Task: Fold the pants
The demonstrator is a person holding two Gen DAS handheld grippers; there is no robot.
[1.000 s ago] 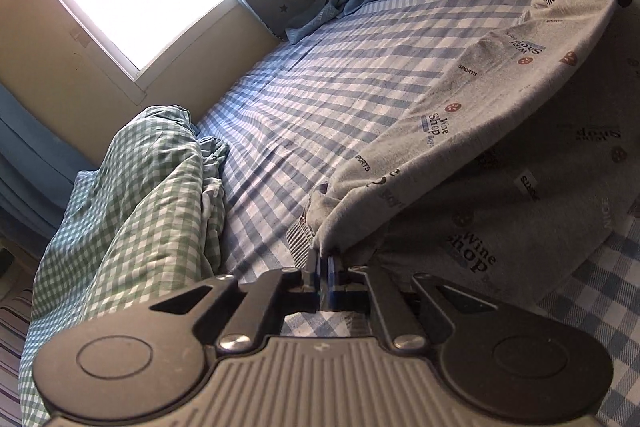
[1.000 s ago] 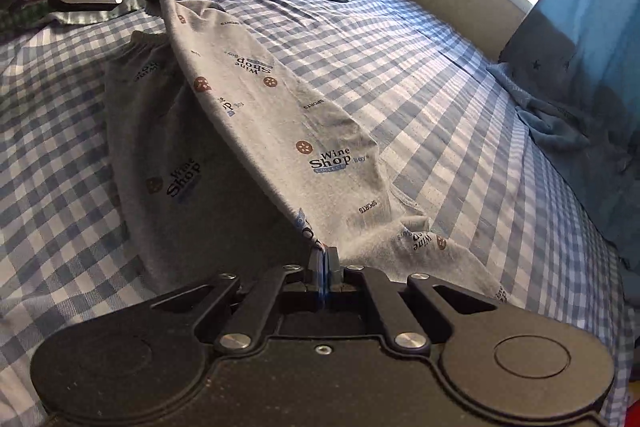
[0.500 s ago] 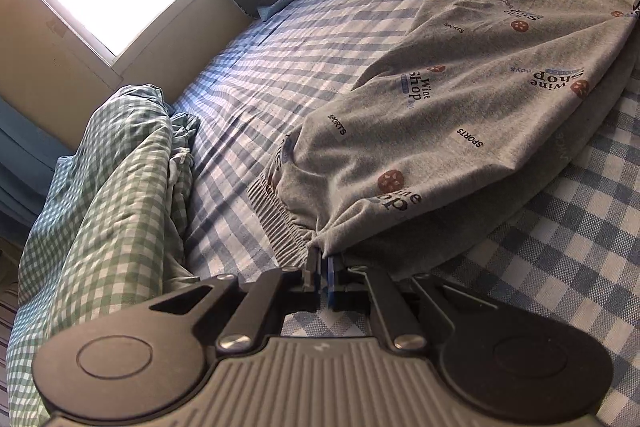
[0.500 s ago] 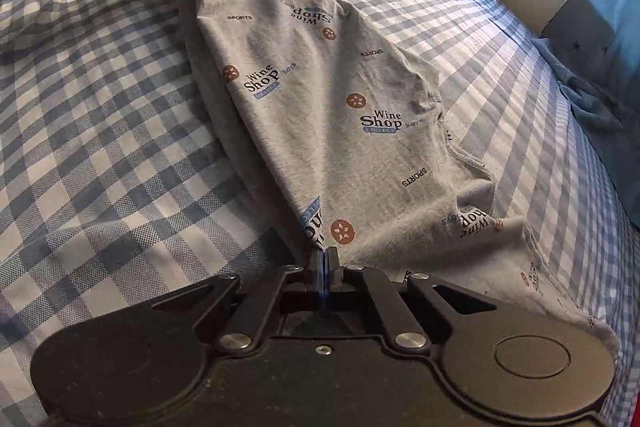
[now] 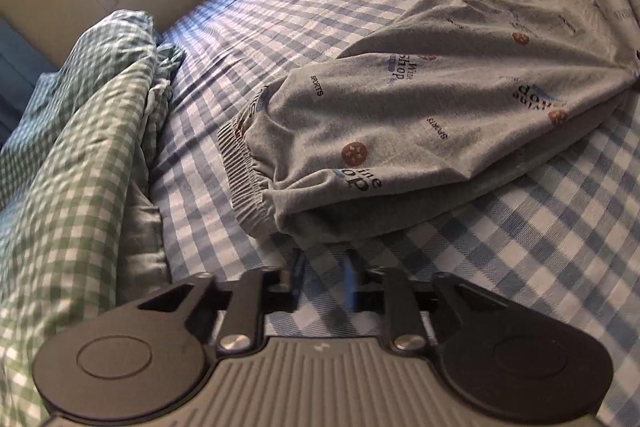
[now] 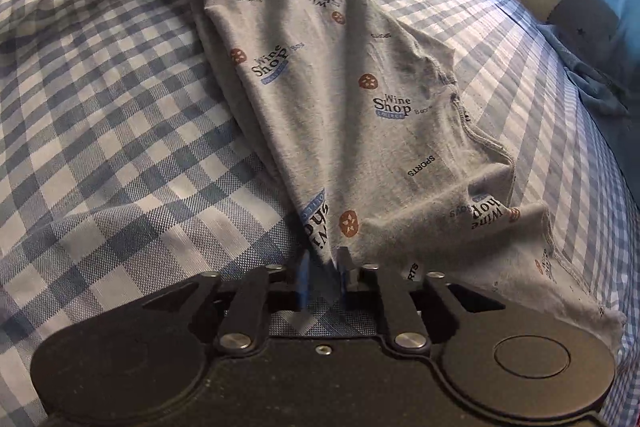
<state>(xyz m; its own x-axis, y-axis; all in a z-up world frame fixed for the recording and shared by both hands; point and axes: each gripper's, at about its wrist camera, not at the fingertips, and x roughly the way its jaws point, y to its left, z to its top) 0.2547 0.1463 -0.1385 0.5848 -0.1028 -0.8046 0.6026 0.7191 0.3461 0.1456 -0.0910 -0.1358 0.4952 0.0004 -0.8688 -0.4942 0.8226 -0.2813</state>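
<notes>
Grey printed pants [image 5: 420, 131] folded lengthwise, flat on the checked bed [image 5: 520, 247]. Soft, light, floppy; best gripped at waistband or hem corners. Left tongs [image 5: 324, 277] opening, nothing between. Right tongs [image 6: 324, 275] opening, hem edge loose between, unpinched.

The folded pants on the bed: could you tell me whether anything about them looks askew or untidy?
Yes. The pants lie folded lengthwise, but the top layer sits skewed: the lower waistband sticks out beyond it, and the leg end is rumpled and uneven.
</notes>
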